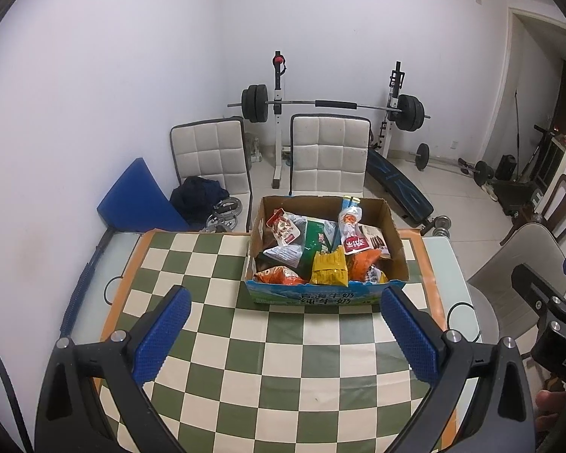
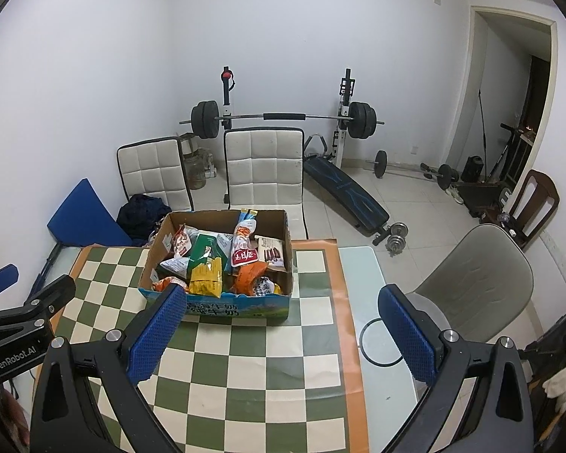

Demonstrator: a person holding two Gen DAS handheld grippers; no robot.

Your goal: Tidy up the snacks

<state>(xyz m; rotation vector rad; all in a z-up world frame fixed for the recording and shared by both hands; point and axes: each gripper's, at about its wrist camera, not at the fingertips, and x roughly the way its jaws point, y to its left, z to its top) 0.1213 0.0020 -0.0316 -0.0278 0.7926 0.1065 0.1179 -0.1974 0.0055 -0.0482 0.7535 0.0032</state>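
Observation:
A cardboard box [image 1: 395,241] full of several snack packets stands at the far side of the checkered table; it also shows in the right wrist view [image 2: 288,249]. On top lie a yellow packet [image 1: 329,268], an orange packet [image 1: 362,262] and a red-labelled pouch [image 1: 354,243]. My left gripper [image 1: 285,334] is open and empty, held above the table short of the box. My right gripper [image 2: 283,330] is open and empty, also short of the box and right of it. Each gripper shows at the edge of the other's view.
The green and cream checkered cloth [image 1: 283,370] covers a glass table [image 2: 373,339]. Two white padded chairs [image 1: 330,151] stand behind the table, a grey chair [image 2: 475,283] at its right. A barbell rack [image 1: 332,105] and weights sit beyond on the floor.

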